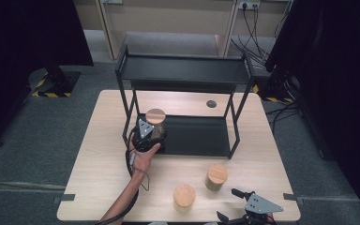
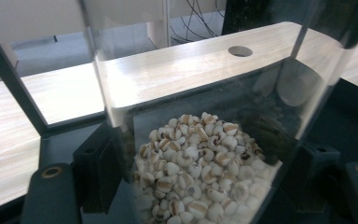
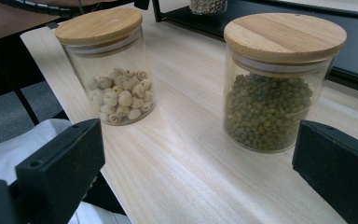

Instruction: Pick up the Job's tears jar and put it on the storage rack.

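A glass jar [image 1: 155, 123] with a round wooden lid is at the left end of the black rack's lower shelf [image 1: 201, 136]. My left gripper [image 1: 153, 132] is shut on it from the near side. In the left gripper view the jar [image 2: 200, 158] holds pale grains and both pads press on its glass. Whether its base rests on the shelf I cannot tell. My right gripper [image 1: 243, 206] is open at the table's near right edge. In the right gripper view its jaws [image 3: 198, 182] stand wide apart with nothing between them.
Two lidded jars stand on the wooden table [image 1: 103, 154]. One holds pale round seeds [image 1: 184, 195] [image 3: 109, 70], the other green beans [image 1: 216, 176] [image 3: 277, 88]. The rack's top shelf [image 1: 183, 70] overhangs the lower one. A cable hole [image 1: 211, 103] lies behind the rack.
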